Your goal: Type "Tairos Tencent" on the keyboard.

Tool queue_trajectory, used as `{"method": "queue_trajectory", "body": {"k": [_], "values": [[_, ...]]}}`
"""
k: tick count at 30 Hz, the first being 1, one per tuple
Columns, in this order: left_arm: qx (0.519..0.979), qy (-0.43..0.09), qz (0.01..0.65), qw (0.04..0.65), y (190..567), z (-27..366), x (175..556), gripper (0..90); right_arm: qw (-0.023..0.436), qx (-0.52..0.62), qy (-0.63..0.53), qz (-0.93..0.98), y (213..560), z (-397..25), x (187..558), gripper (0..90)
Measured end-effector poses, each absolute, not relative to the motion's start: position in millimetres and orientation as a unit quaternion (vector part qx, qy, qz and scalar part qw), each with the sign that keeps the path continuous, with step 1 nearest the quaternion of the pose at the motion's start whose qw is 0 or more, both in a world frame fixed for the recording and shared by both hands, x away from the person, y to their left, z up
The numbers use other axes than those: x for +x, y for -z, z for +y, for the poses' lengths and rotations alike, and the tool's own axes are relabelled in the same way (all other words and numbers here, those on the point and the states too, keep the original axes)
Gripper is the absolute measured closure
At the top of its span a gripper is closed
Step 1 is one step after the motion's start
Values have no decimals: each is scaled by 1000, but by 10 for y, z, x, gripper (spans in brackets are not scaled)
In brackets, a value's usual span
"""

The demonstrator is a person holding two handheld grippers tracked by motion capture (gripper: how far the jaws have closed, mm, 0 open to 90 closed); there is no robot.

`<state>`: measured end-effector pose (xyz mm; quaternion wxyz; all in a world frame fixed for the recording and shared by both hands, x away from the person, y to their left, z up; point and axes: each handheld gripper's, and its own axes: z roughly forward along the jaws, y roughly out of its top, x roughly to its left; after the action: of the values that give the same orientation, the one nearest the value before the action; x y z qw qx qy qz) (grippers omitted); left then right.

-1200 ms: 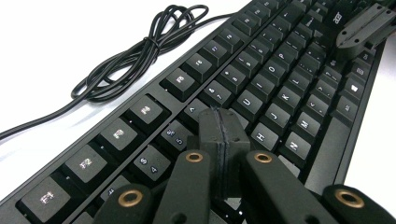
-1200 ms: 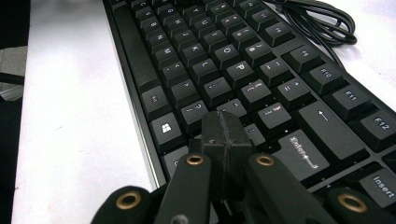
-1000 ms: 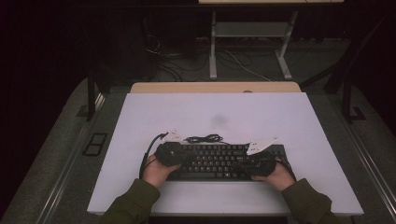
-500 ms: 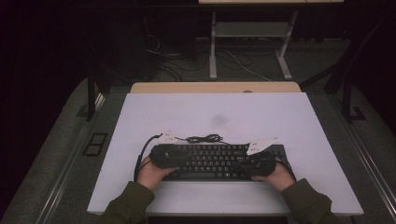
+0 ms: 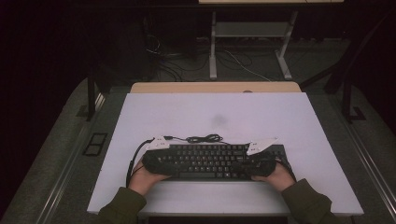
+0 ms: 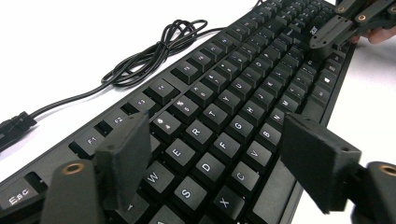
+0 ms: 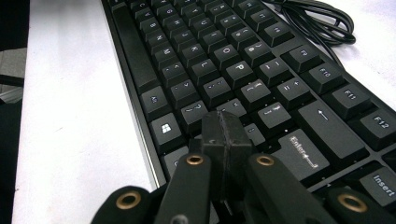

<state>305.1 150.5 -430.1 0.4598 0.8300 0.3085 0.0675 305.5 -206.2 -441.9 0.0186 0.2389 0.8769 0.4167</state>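
A black keyboard [image 5: 210, 158] lies along the near part of the white table [image 5: 210, 116], with its black cable [image 5: 205, 138] coiled just behind it. My left gripper [image 5: 170, 161] hovers over the keyboard's left end. Its jaws stand wide open [image 6: 219, 163] above the letter keys [image 6: 224, 93], with nothing between them. My right gripper [image 5: 247, 162] is over the right end, its jaws pressed together [image 7: 224, 140] just above the keys near Enter [image 7: 303, 149]. The right gripper [image 6: 345, 23] also appears far off in the left gripper view.
A wooden strip [image 5: 215, 87] runs behind the white table top. Beyond it, a metal desk frame [image 5: 212, 46] and loose cables stand on the dark floor. A USB plug [image 6: 14, 126] ends the keyboard cable [image 6: 159, 51] at the left.
My left gripper has slid slightly left and toward the person over the keyboard's end. The right gripper and the keyboard have hardly moved.
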Motion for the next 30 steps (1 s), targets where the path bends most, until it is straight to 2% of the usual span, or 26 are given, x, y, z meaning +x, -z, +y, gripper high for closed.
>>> {"method": "queue_trajectory", "body": {"k": [9, 15, 18, 25, 30], "values": [[823, -67, 307, 473, 4296, 1542, 3018, 200, 18, 239, -431, 870, 4384, -2081, 3052, 890], [822, -67, 308, 474, 4293, 1540, 3009, 194, 13, 246, -453, 857, 4339, -2094, 3077, 824], [822, -67, 307, 475, 4290, 1536, 3007, 191, 10, 252, -460, 852, 4325, -2085, 3097, 747], [820, -64, 307, 480, 4297, 1535, 3008, 183, 13, 266, -478, 837, 4309, -2058, 3143, 495], [821, -64, 302, 481, 4285, 1515, 3001, 179, 16, 278, -490, 826, 4285, -2032, 3183, 376]]}}
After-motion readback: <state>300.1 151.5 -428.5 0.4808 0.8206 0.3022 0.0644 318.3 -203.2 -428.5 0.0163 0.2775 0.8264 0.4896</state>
